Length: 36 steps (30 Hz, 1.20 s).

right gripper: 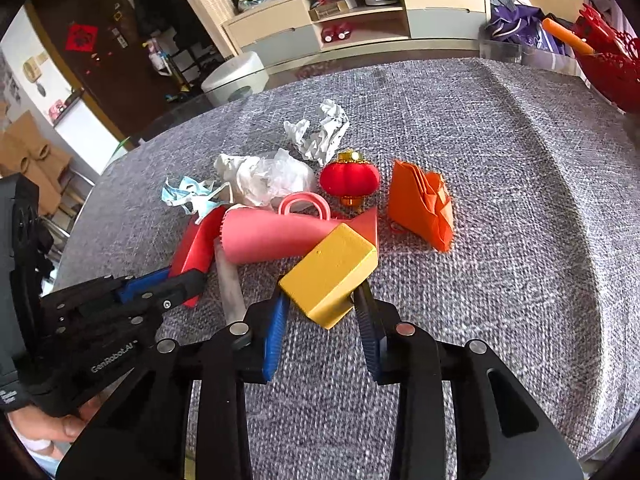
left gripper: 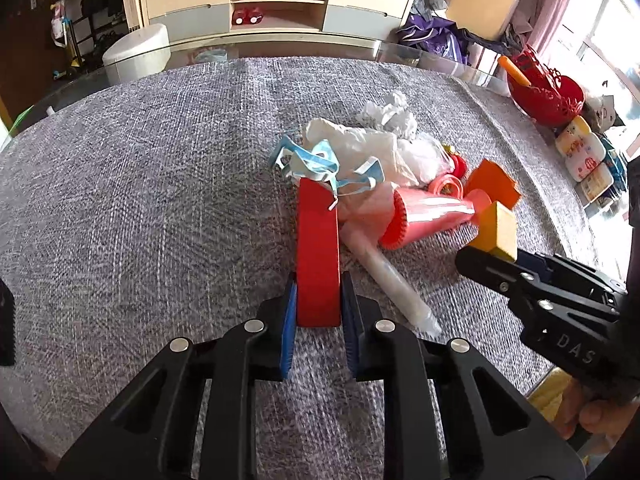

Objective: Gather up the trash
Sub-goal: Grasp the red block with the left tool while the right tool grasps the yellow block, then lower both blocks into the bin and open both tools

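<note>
1. The red basket (left gripper: 549, 94) at the counter's (left gripper: 140, 200) far right edge holds an orange stick; its other contents are unclear.
2. Readable writing: "DAS" and "GenRobot.AI" on the tool bodies.
3. The left tongs (left gripper: 319, 304) are clamped on the red block (left gripper: 318, 256).
4. The right tongs (right gripper: 322, 308) are clamped on the yellow block (right gripper: 330, 274).
5. The trash pile (right gripper: 276, 176) lies mid-counter, just beyond both.
</note>
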Tool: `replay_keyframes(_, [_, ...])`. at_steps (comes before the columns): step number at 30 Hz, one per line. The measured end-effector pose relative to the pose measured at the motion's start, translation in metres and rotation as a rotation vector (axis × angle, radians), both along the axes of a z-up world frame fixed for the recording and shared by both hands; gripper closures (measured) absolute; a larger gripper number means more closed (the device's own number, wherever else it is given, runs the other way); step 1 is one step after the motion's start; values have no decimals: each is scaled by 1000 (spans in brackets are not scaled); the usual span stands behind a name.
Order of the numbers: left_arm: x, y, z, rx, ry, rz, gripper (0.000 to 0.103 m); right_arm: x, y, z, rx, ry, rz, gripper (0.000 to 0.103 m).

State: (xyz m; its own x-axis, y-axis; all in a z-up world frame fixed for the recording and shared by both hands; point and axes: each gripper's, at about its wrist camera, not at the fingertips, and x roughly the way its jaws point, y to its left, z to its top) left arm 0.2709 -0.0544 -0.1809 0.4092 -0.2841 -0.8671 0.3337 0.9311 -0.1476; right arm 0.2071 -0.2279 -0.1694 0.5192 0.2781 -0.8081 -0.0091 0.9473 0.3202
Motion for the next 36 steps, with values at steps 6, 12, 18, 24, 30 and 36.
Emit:
replay_keyframes(6, [-27, 5, 9, 22, -8, -2, 85, -22, -7, 13, 1, -11, 6, 69])
replay_keyframes(12, [-67, 11, 22, 9, -14, -8, 85, -50, -8, 31, 0, -46, 8, 69])
replay_keyframes(18, [-111, 15, 23, -4, 0, -9, 85, -79, -7, 45, -4, -70, 11, 69])
replay_keyframes(24, [-153, 20, 23, -13, 0, -6, 85, -105, -3, 47, -20, -71, 21, 69])
replay_keyframes(30, [-193, 25, 17, -16, 5, -10, 85, -138, 8, 37, -27, -48, 49, 69])
replay_keyframes(36, [-222, 27, -4, -7, 41, -25, 85, -162, 19, 9, -28, 19, 81, 69])
